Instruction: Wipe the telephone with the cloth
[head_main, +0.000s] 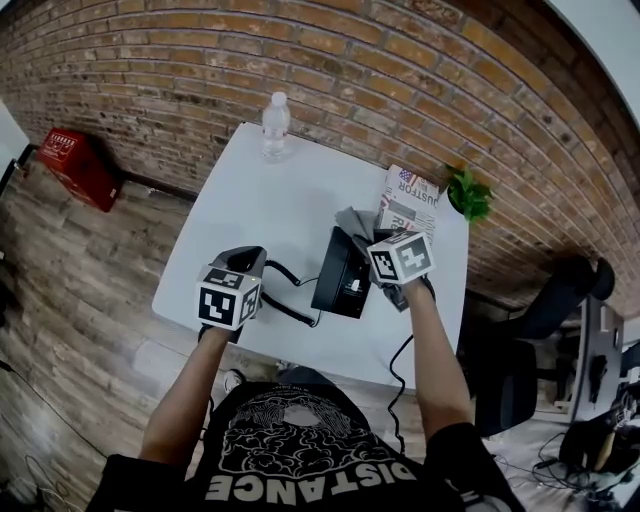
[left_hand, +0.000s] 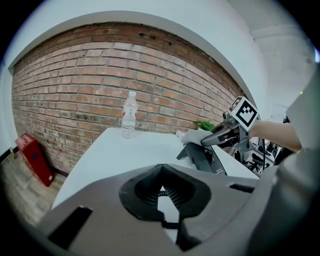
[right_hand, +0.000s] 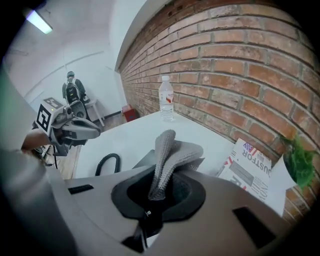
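A black telephone (head_main: 340, 275) (left_hand: 202, 157) sits on the white table (head_main: 270, 200), right of the middle. My right gripper (head_main: 372, 246) (right_hand: 159, 192) is shut on a grey cloth (right_hand: 170, 150) (head_main: 352, 222) (left_hand: 192, 136), which drapes over the phone's far top edge. My left gripper (head_main: 257, 258) (left_hand: 161, 192) hovers left of the phone with its jaws closed together. The black coiled cord (head_main: 288, 305) (left_hand: 168, 220) (right_hand: 107, 162) runs down between them. I cannot see the handset itself.
A water bottle (head_main: 275, 125) (right_hand: 166, 98) stands at the table's far edge by the brick wall. A printed booklet (head_main: 410, 205) and a small green plant (head_main: 468, 193) lie at the far right corner. On the floor are a red crate (head_main: 80, 165) at left and an office chair (head_main: 540, 330) at right.
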